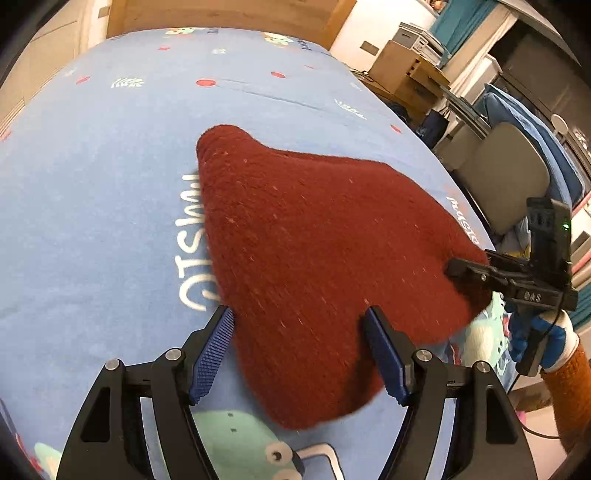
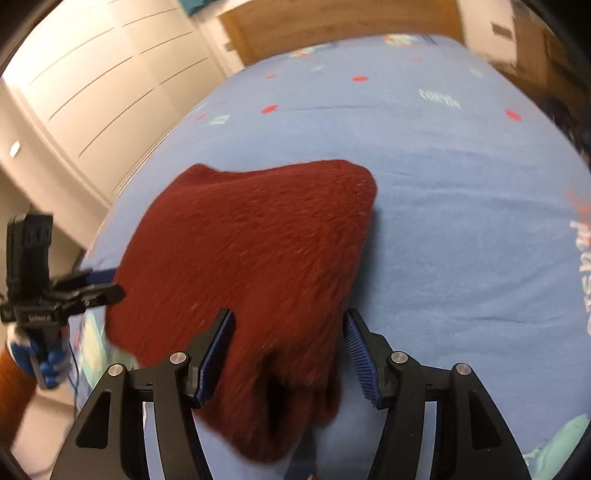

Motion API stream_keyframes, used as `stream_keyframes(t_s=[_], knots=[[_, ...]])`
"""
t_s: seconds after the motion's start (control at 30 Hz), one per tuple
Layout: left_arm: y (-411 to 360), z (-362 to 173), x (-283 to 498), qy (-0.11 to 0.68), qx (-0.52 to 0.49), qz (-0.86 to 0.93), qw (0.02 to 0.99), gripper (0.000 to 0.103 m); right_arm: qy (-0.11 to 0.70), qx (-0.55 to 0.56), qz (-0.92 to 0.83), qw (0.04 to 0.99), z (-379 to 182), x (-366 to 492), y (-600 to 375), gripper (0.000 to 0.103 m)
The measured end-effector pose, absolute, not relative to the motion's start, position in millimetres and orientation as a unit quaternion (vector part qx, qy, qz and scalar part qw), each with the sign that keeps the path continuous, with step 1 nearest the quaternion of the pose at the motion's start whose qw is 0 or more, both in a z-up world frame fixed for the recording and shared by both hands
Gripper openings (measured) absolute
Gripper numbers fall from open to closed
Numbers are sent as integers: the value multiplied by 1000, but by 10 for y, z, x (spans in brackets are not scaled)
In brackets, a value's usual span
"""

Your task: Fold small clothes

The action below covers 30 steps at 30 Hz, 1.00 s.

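Note:
A dark red knitted garment (image 1: 317, 251) lies bunched on the blue printed bedsheet (image 1: 110, 192). In the left wrist view my left gripper (image 1: 298, 312) stands open, its blue pads (image 1: 214, 350) spread on either side of the garment's near corner without pressing on it. The right gripper (image 1: 454, 269) shows at the garment's right edge, held by a gloved hand (image 1: 539, 339). In the right wrist view the same garment (image 2: 258, 251) hangs loose and blurred between the pads of my open right gripper (image 2: 289, 314). The left gripper (image 2: 114, 283) sits at the cloth's left edge.
The bed runs on behind the garment to a wooden headboard (image 1: 229, 14). Cardboard boxes (image 1: 410, 70) and a grey chair (image 1: 506, 177) stand off its right side. Pale cupboard doors (image 2: 96, 81) line the left side, beyond the bed's edge.

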<state>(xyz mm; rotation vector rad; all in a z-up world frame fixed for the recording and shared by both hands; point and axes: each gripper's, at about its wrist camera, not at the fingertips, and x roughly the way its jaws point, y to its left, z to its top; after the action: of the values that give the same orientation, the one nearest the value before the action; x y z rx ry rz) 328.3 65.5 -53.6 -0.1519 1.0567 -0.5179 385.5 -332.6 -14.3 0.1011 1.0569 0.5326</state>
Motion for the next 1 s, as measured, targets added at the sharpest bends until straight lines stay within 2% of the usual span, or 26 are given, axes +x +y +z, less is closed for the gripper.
stream_keyframes(t_s=[0.17,0.23,0.43,0.53,0.67,0.83,1.0], knots=[[338,-750,3072,508,-8,-228,830,74,516,-15,231,825,-333,3654,-3303,63],[243,-798,2999,504,15,-221,835,76,520,-7,203,830,-385,3701,-3420,68],[288,-1002,3038,509,-10,-210,834,81,517,-11,183,836,-495,3756,-3605,76],[328,-1059,3062,513,-31,-210,831,83,530,24,178,829,-653,3847,-3636,80],[398,-929,3045,511,-44,-210,832,82,534,46,178,825,-611,3807,-3674,80],[585,-566,2986,479,-61,-209,850,82,511,58,191,836,-309,3686,-3699,80],[730,-462,3017,467,-65,-196,860,82,484,90,200,847,-65,3608,-3750,80]])
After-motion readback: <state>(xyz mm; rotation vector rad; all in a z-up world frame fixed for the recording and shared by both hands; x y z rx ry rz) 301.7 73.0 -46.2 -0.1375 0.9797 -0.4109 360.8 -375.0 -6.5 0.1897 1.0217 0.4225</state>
